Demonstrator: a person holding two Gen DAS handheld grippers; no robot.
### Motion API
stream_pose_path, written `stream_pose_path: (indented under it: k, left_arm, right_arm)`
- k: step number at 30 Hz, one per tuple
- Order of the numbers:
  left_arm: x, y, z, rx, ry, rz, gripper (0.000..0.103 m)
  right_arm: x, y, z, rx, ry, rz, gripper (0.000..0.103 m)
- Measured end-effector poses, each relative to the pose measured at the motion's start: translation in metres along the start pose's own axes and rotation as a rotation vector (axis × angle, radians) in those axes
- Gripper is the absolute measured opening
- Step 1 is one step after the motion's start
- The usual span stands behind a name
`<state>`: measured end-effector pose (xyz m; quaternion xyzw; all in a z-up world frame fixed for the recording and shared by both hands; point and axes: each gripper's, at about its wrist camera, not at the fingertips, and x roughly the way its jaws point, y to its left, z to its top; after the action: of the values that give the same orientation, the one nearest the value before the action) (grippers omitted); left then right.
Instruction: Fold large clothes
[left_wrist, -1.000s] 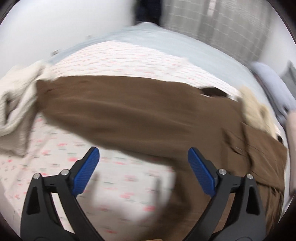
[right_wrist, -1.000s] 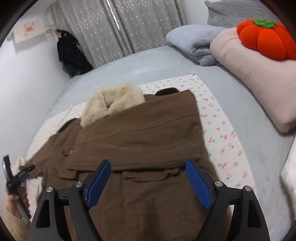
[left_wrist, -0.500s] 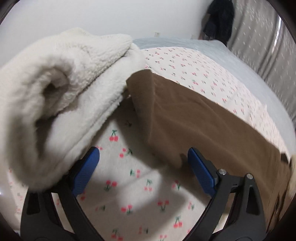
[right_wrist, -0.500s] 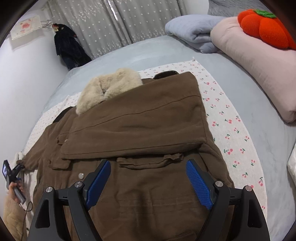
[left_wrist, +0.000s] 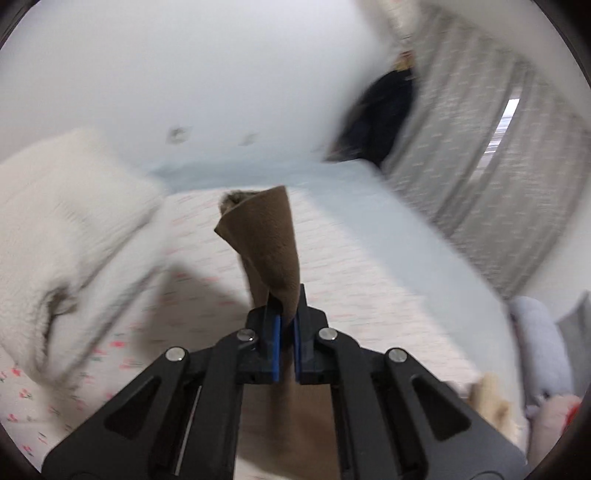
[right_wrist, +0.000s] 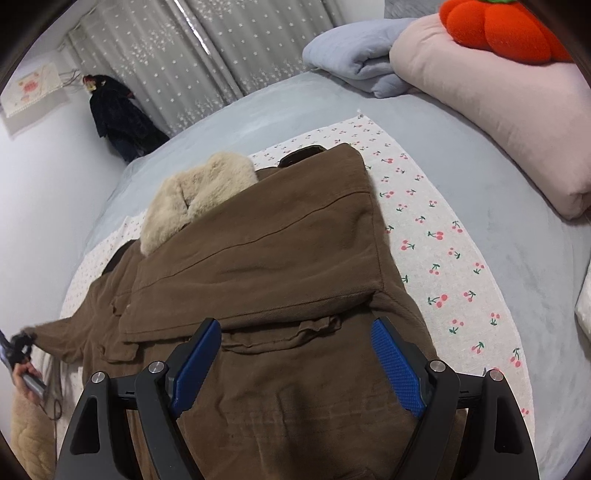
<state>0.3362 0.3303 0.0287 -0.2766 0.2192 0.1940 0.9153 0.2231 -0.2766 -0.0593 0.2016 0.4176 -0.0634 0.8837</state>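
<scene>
A: How is the left claw set?
B: Clamped on a sleeve end of the brown coat — the cuff is lifted.

A: And the right claw?
B: Jaws apart above the coat, which is spread on the cherry-print sheet on the bed.
</scene>
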Motion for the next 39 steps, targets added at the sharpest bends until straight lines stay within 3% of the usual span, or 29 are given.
stream_pose_path:
  k: [4,8,12,16,24,26,28,29,30,32,33,36,39]
  left_arm:
    - [-0.043,-0.076,-0.007,0.112,-0.036,-0.171,0.006]
    - [-0.08,-0.156,-0.037,0.235,-0.014,-0.335,0.006]
    - [-0.098,-0.221,-0.083,0.304,0.054,-0.468,0.006]
    - [-0.106,-0.273,-0.142,0.363,0.143,-0.545,0.006]
    - [-0.078,-0.332,-0.285,0.531,0.421,-0.599,0.008]
    - [-0.065,-0.341,-0.329,0.646,0.595,-0.596,0.03]
    - [-0.054,-0.338,-0.363,0.763,0.754,-0.562,0.035]
    - [-0.058,-0.333,-0.369,0.803,0.758,-0.555,0.035]
    - [-0.07,-0.324,-0.366,0.837,0.707,-0.591,0.037]
    - [-0.086,-0.313,-0.353,0.874,0.642,-0.643,0.069]
    - [-0.094,-0.308,-0.342,0.878,0.602,-0.661,0.074]
    - [-0.102,-0.286,-0.309,0.886,0.513,-0.683,0.075]
    - [-0.081,-0.267,-0.278,0.899,0.425,-0.584,0.075]
  right_arm:
    - [0.0,-0.005,0.001,0.016,0.01,0.014,0.085]
    - [0.001,-0.004,0.003,0.019,0.019,0.036,0.086]
    - [0.005,-0.001,0.004,0.021,0.029,0.057,0.086]
    - [0.012,0.005,0.004,0.018,0.042,0.085,0.086]
    - [0.025,0.002,0.003,0.047,0.066,0.131,0.086]
    - [0.027,-0.002,0.003,0.066,0.071,0.141,0.086]
    - [0.031,-0.005,0.002,0.074,0.084,0.147,0.086]
    - [0.032,-0.006,0.003,0.074,0.087,0.148,0.086]
    - [0.032,-0.006,0.002,0.073,0.09,0.151,0.086]
    - [0.031,-0.007,0.002,0.073,0.089,0.169,0.086]
    - [0.03,-0.007,0.002,0.076,0.085,0.182,0.086]
    - [0.029,-0.008,0.005,0.1,0.071,0.241,0.086]
    - [0.033,-0.001,0.007,0.109,0.059,0.309,0.083]
